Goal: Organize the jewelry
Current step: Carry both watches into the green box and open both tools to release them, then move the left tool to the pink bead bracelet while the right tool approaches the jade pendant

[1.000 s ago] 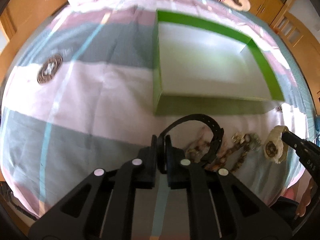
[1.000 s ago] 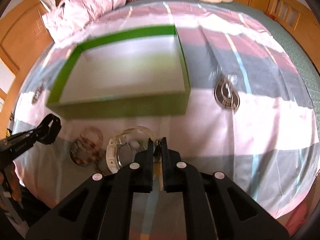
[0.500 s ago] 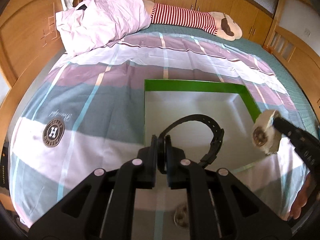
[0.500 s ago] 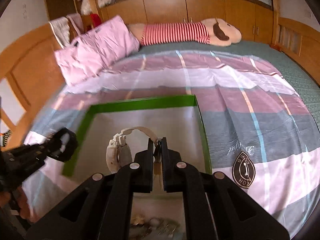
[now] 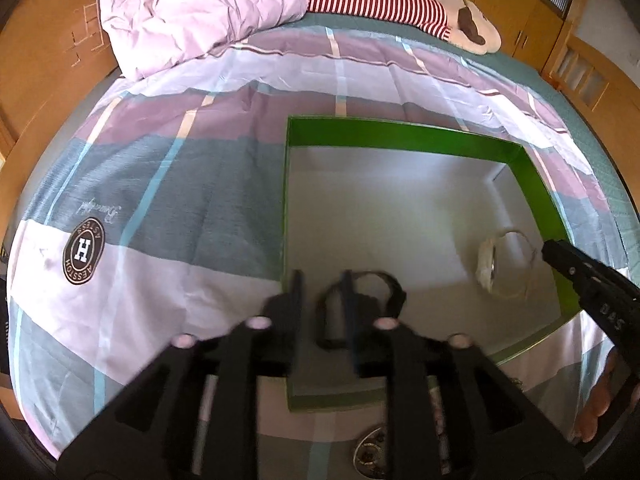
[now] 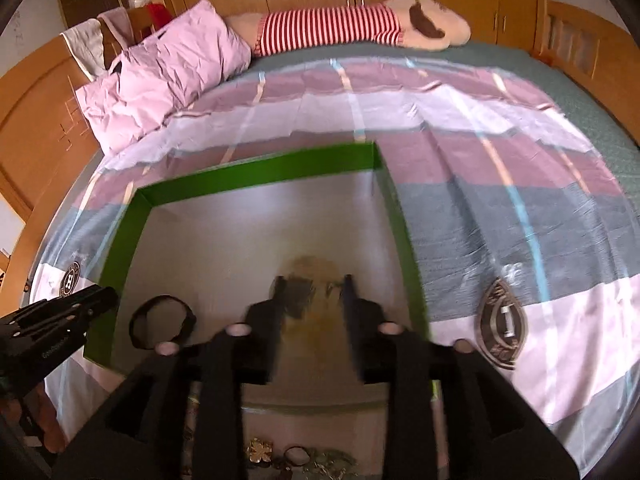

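Green-walled box is receiving the pieces: both grippers' jaws have just been opening, left gripper releasing the black watch, right gripper dropping the white watch inside. Next, reaching the remaining jewelry lying near on the striped bed.

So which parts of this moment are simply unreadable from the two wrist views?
- Right wrist view: the white watch is a motion-blurred smear between the right gripper fingers; contact unclear.
- Left wrist view: the black watch is partly behind a left gripper finger, itself blurred.
- Both views: the jewelry before the green box is cut off by the grippers and frame edge.
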Tool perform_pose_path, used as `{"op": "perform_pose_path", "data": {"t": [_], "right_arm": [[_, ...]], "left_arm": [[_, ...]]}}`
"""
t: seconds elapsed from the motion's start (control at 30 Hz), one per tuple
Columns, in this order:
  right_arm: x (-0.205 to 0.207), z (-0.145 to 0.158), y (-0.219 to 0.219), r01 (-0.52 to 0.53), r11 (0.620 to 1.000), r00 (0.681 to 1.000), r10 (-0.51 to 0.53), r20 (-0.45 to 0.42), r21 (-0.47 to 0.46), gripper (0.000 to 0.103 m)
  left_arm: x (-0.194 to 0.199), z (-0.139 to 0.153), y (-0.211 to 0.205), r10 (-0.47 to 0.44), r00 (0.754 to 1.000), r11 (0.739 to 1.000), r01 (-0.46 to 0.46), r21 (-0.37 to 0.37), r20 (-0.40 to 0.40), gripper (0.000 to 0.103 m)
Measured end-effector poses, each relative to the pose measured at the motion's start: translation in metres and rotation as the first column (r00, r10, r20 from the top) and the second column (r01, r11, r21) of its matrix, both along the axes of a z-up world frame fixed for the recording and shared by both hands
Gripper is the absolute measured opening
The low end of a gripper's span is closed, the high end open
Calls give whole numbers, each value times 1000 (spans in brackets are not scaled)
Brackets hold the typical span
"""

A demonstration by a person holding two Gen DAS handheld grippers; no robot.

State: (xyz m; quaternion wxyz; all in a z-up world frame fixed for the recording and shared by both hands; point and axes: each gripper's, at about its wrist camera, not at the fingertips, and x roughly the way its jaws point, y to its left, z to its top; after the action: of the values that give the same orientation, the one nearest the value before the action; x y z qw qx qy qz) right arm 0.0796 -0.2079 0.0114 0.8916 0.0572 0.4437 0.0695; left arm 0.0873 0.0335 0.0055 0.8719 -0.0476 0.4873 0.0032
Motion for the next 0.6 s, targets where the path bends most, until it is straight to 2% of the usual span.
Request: {"op": "perform_pose_path", "data": {"t": [0.1,0.2,0.23,0.27,0.4,0.47,0.6], "right_arm": [[-14,16,-2,-24,1000,1000,24,3,-10,38],[-38,24,1,-81,996,996,79,-49,-44,38],[-45,22,2,-92,994,993,88,-75,-51,38],[-50,19,2,-100,994,991,95,-98,-53,38],[-62,-10,2,-146,987,965,125,-232,-73,38],[-62,-25,-1,-150,985,952,119,-280,-91,38],[-61,-38,-9,-134,986,938,92,-335,-102,38]], "left_arm": [[-9,5,-1,-11,1000,1000,11,-3,-4,28],[-25,10,-7,-59,998,998,59,3,-29,28],[-35,8,-11,-82,995,996,83,12,-59,32],[-42,5,-14,-95,992,995,96,13,-88,36],[-61,5,-28,-144,986,986,150,73,-81,39],[-62,1,-30,-159,982,985,165,48,-99,42],[-62,-4,-29,-174,977,984,178,25,-123,42]]}}
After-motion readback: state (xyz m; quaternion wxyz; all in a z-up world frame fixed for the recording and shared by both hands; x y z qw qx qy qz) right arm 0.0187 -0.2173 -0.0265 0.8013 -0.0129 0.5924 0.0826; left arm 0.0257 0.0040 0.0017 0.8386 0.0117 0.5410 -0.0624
